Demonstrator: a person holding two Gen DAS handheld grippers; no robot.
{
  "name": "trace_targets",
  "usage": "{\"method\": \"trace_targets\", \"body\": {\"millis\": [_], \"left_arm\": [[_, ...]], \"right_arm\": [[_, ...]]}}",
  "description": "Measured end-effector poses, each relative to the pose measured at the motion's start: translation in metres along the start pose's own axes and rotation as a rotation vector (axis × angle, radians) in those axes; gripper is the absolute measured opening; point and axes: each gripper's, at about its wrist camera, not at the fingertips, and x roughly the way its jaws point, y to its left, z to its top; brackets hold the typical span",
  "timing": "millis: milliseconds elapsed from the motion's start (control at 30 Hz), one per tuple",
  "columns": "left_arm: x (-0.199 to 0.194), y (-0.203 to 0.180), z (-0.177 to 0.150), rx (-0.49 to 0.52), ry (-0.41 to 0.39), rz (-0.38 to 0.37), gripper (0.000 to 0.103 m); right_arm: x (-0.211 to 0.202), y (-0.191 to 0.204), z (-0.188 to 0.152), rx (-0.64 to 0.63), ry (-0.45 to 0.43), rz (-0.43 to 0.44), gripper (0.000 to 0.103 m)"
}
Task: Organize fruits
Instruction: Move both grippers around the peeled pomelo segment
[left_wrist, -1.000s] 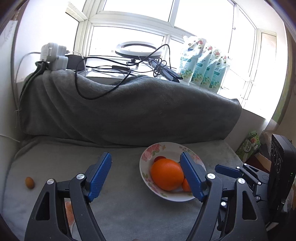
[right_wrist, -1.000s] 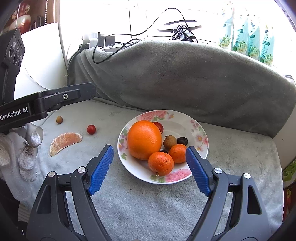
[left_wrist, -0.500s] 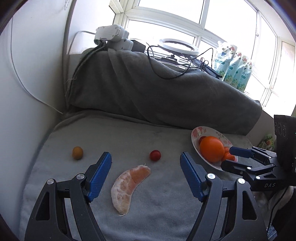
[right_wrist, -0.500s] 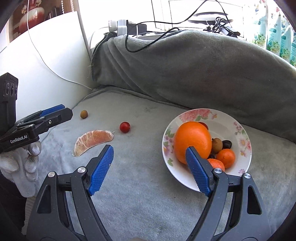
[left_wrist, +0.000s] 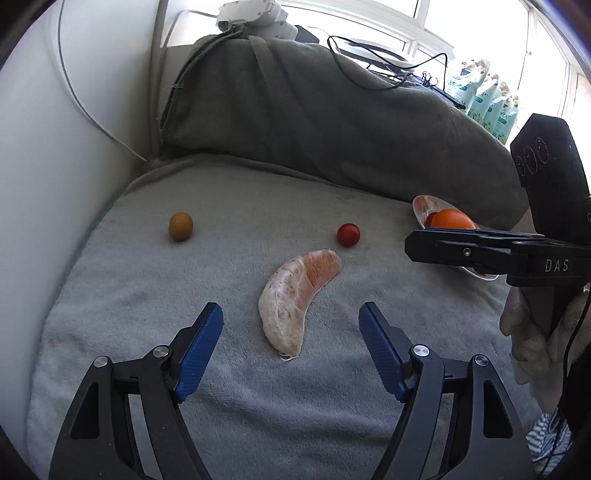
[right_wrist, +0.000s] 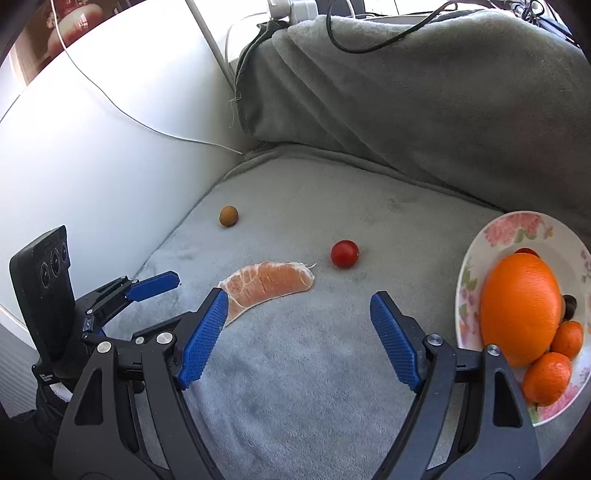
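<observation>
A: Three fruits not yet gathered, judging by the lie. Segment (left_wrist: 295, 295) flat on the blanket (left_wrist: 110, 295), dead centre of the left view, just beyond the left gripper (left_wrist: 291, 347). Tomato (left_wrist: 348, 234) at one o'clock from the segment, close by. Small brown fruit (left_wrist: 181, 226) at ten o'clock, well apart, near the wall.

B: And the plate?

A: Plate (right_wrist: 517, 229) at three o'clock in the right view, well apart from the tomato. Held one big orange (right_wrist: 521, 306), two mandarins (right_wrist: 546, 376) touching its lower side, something dark at its right edge, a bit of red behind. So roughly most of the work done, three pieces left.

B: Tongs?

A: Left spread wide, empty, the segment ahead of the tips, not between the pads. Right gripper (right_wrist: 299, 336) spread too, nothing pinched; its left pad over the segment's near end in the picture, contact impossible to tell.

B: Next?

A: Probably the segment first. Soft and thin-skinned; likely to squash or tear under a hard squeeze.
</observation>
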Motion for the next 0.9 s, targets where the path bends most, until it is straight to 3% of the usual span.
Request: {"method": "trace_targets", "body": {"millis": [500,900], "left_arm": [[0.028,0.006,-0.007,0.018,0.087,0.025,0.056],[0.037,0.003,-0.007,0.043,0.114,0.051,0.049]], "right_arm": [[0.056,-0.011,0.01,0.067,0.088,0.065,0.063],[0.076,0.005,0.01,-0.032,0.112,0.017,0.056]]}}
